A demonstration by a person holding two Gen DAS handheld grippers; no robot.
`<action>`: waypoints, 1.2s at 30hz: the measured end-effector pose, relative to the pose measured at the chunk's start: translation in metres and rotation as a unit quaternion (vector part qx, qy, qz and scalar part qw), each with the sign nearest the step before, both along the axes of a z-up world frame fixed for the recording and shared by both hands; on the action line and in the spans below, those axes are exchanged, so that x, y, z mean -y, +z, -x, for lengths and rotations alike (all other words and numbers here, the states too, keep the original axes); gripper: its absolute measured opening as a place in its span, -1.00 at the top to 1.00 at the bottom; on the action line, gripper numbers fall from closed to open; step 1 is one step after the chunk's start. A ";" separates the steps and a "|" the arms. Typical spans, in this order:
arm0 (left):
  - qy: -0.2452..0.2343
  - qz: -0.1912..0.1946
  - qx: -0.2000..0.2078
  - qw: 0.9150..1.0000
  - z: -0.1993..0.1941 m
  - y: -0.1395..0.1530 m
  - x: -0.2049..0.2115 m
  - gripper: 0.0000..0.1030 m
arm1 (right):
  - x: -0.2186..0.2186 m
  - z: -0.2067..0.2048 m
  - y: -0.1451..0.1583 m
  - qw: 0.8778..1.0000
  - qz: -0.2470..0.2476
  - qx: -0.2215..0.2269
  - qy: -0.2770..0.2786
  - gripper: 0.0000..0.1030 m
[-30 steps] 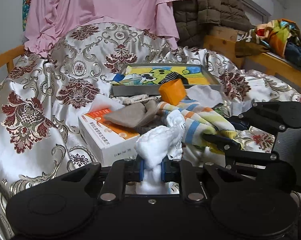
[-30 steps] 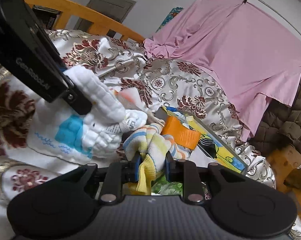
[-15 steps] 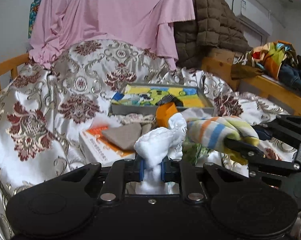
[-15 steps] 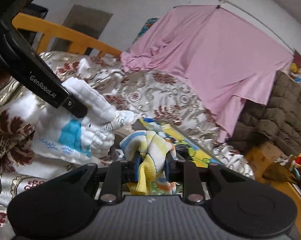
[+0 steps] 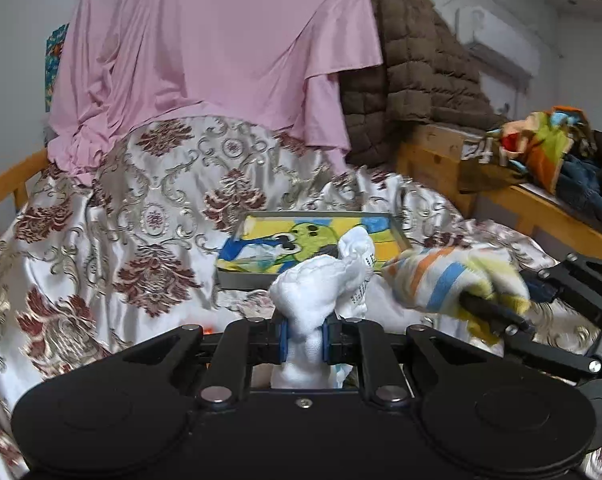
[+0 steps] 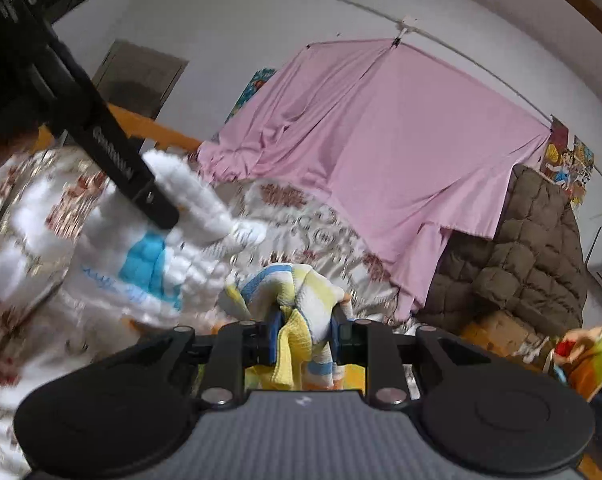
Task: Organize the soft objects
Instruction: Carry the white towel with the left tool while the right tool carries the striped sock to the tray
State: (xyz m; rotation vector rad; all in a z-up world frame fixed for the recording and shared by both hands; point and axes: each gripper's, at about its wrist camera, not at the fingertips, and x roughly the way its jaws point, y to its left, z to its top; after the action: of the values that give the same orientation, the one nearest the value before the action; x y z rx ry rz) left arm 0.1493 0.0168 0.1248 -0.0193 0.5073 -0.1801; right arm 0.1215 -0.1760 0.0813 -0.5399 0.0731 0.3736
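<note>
My left gripper [image 5: 304,338] is shut on a bunched white cloth [image 5: 321,280] that bulges up between its blue pads, lifted above the bed. In the right wrist view the same white cloth [image 6: 149,256], with a blue patch, hangs from the left gripper's black finger [image 6: 141,184] at the upper left. My right gripper [image 6: 305,342] is shut on a striped towel [image 6: 293,300] in yellow, blue, orange and white. The left wrist view shows that striped towel [image 5: 449,280] held up at the right by the right gripper's fingers [image 5: 497,314].
A patterned satin bedspread [image 5: 149,216] covers the bed. On it lies a shallow tray with a cartoon picture [image 5: 309,240]. A pink sheet [image 5: 221,48] and a brown quilted coat [image 5: 417,64] hang behind. Wooden ledge [image 5: 549,208] with a pile of colourful clothes [image 5: 541,148] at right.
Both grippers have risen with their cloths off the bed. The white box, grey cloth and orange item below have dropped out of the left wrist view. The right view tilted upward.
</note>
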 end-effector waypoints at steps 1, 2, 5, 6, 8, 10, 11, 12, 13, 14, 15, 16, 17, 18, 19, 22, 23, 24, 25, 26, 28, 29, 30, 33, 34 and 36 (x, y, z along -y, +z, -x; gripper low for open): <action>0.005 0.002 -0.010 1.000 -0.010 0.012 0.000 0.69 | 0.000 -0.006 0.009 1.000 -0.004 0.000 0.006 0.50; 0.009 0.003 -0.014 1.000 -0.019 0.022 -0.001 0.69 | -0.001 -0.014 0.018 1.000 -0.003 0.004 0.010 0.50; 0.017 0.004 -0.009 1.000 -0.050 0.058 -0.001 0.69 | -0.003 -0.040 0.046 1.000 0.002 0.017 0.025 0.50; 0.017 0.000 -0.003 1.000 -0.062 0.068 0.001 0.69 | -0.004 -0.051 0.053 0.999 0.005 0.024 0.029 0.50; 0.010 -0.017 0.012 1.000 -0.084 0.079 0.006 0.69 | -0.007 -0.075 0.062 0.998 0.027 0.040 0.030 0.50; 0.001 -0.033 0.029 0.999 -0.109 0.081 0.012 0.69 | -0.010 -0.103 0.067 0.998 0.043 0.036 0.029 0.50; -0.002 -0.036 0.035 0.999 -0.122 0.079 0.014 0.69 | -0.009 -0.119 0.068 0.998 0.046 0.033 0.030 0.50; -0.002 -0.035 0.038 0.999 -0.135 0.076 0.015 0.69 | -0.010 -0.133 0.068 0.998 0.048 0.032 0.029 0.50; -0.002 -0.029 0.041 0.999 -0.151 0.071 0.014 0.69 | -0.010 -0.152 0.067 0.998 0.048 0.030 0.026 0.50; -0.004 -0.025 0.045 0.999 -0.165 0.065 0.015 0.69 | -0.009 -0.168 0.065 0.998 0.046 0.026 0.023 0.50; -0.004 -0.023 0.047 0.999 -0.179 0.059 0.015 0.69 | -0.009 -0.184 0.061 0.999 0.043 0.020 0.019 0.50; -0.006 -0.019 0.048 0.999 -0.194 0.053 0.015 0.69 | -0.010 -0.204 0.058 0.999 0.036 0.010 0.011 0.50; -0.009 -0.015 0.048 0.999 -0.206 0.047 0.014 0.69 | -0.010 -0.219 0.054 1.000 0.029 0.001 0.003 0.50; -0.011 -0.012 0.050 0.999 -0.219 0.040 0.014 0.69 | -0.009 -0.234 0.051 1.000 0.020 -0.010 -0.005 0.50; -0.011 -0.010 0.051 0.999 -0.232 0.033 0.013 0.69 | -0.008 -0.250 0.048 1.000 0.008 -0.023 -0.014 0.50; -0.015 0.005 0.036 0.999 -0.271 0.008 0.014 0.68 | -0.002 -0.295 0.035 0.996 -0.019 -0.070 -0.042 0.50; -0.014 0.014 0.028 0.999 -0.286 -0.001 0.015 0.68 | 0.000 -0.308 0.030 0.995 -0.023 -0.082 -0.051 0.50; -0.014 0.021 0.024 0.999 -0.295 -0.008 0.015 0.68 | 0.002 -0.321 0.026 0.993 -0.025 -0.094 -0.060 0.50; -0.015 0.032 0.017 0.999 -0.307 -0.018 0.015 0.68 | 0.004 -0.333 0.021 0.992 -0.027 -0.106 -0.069 0.50; -0.016 0.040 0.012 0.999 -0.317 -0.026 0.016 0.68 | 0.006 -0.343 0.016 0.989 -0.029 -0.119 -0.078 0.50; -0.015 0.056 0.003 0.998 -0.336 -0.043 0.019 0.68 | 0.010 -0.356 0.007 0.985 -0.031 -0.141 -0.092 0.50; -0.016 0.059 0.001 0.998 -0.345 -0.051 0.021 0.68 | 0.011 -0.362 0.002 0.984 -0.027 -0.149 -0.098 0.50; -0.018 0.055 0.003 0.998 -0.351 -0.059 0.024 0.68 | 0.011 -0.366 -0.001 0.982 -0.022 -0.155 -0.103 0.50; -0.043 0.012 0.023 0.999 -0.363 -0.078 0.038 0.68 | 0.009 -0.377 -0.013 0.980 0.002 -0.166 -0.110 0.49; -0.050 0.001 0.028 0.998 -0.366 -0.084 0.043 0.68 | 0.008 -0.380 -0.016 0.979 0.009 -0.171 -0.111 0.49; -0.060 0.005 0.029 0.998 -0.371 -0.094 0.046 0.68 | 0.003 -0.385 -0.021 0.977 0.020 -0.180 -0.112 0.49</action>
State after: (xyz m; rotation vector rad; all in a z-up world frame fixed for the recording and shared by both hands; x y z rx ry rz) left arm 0.5198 -0.0288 0.0306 0.0077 0.4500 -0.3005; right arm 0.5063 -0.1793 0.0606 -0.4924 0.4888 0.2458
